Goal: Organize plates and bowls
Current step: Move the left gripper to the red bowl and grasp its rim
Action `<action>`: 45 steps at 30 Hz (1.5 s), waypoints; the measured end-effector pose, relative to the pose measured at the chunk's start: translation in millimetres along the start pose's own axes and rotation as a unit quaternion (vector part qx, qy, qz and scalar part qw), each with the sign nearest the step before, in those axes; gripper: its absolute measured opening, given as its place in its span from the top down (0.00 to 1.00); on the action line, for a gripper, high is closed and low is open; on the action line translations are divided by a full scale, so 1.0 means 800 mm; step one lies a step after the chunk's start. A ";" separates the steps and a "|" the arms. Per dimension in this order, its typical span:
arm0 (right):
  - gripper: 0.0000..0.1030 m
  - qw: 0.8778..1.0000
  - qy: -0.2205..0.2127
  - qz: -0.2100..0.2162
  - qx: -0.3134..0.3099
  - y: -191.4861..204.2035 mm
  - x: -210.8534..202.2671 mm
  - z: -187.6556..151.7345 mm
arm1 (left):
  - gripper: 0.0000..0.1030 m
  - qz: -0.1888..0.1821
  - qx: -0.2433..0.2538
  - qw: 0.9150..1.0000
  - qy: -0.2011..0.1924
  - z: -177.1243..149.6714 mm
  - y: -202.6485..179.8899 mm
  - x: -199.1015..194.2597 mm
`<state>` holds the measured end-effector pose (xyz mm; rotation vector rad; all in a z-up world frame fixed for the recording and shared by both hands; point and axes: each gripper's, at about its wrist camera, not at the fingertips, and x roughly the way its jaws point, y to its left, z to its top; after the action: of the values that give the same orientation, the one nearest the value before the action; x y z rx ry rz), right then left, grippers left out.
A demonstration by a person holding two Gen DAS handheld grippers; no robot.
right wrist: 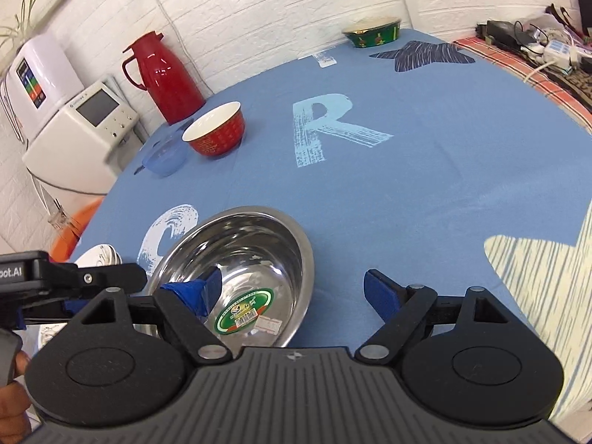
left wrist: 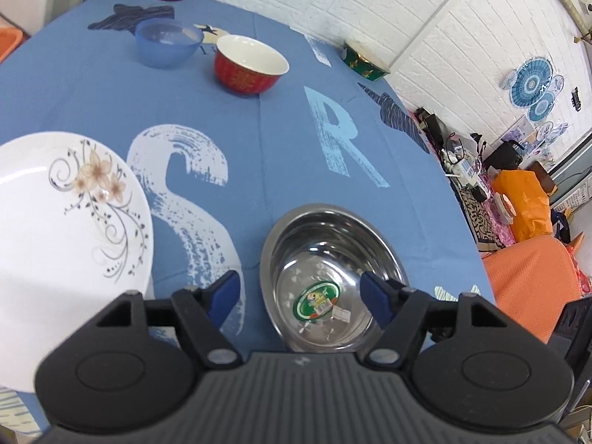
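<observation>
1. Left gripper (left wrist: 298,294): jaws spread wide, holding nothing, straddling the near left rim of the steel bowl (left wrist: 333,277).
2. Right gripper (right wrist: 292,290): jaws spread, empty; its left fingertip sits over the steel bowl's interior.
3. White floral plate (left wrist: 66,244): lies left of the steel bowl on the blue tablecloth (left wrist: 259,148).
4. Red bowl (left wrist: 251,64) and blue bowl (left wrist: 166,42): side by side, farther back.
5. Green bowl (left wrist: 364,61): at the far edge.
</observation>
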<state>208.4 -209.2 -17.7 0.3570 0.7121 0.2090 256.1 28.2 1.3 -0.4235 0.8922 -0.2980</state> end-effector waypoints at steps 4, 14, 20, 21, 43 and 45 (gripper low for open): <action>0.31 1.000 -0.005 0.019 -0.007 0.002 -0.008 0.003 | 0.28 0.002 0.002 1.000 -0.007 0.006 0.000 -0.007; 0.31 0.998 0.029 0.047 -0.005 0.016 0.013 0.051 | 0.27 0.030 0.026 0.999 -0.034 0.051 0.015 -0.018; 0.31 0.997 0.042 0.009 -0.065 0.046 0.061 0.114 | 0.21 0.036 -0.012 0.999 -0.029 0.128 0.059 -0.012; 0.31 0.996 0.042 0.006 -0.076 0.051 0.072 0.125 | 0.21 0.034 -0.025 0.999 -0.030 0.141 0.067 -0.009; 0.30 0.985 0.089 -0.019 -0.148 0.108 0.315 0.254 | 0.20 0.093 -0.259 0.961 -0.017 0.256 0.123 0.173; 0.30 0.983 0.100 -0.020 -0.150 0.109 0.332 0.255 | 0.21 0.100 -0.264 0.959 -0.026 0.255 0.123 0.179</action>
<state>535.7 -98.4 -0.2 0.0326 0.8709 0.3120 512.0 101.1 -30.3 -0.8249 0.9506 0.1456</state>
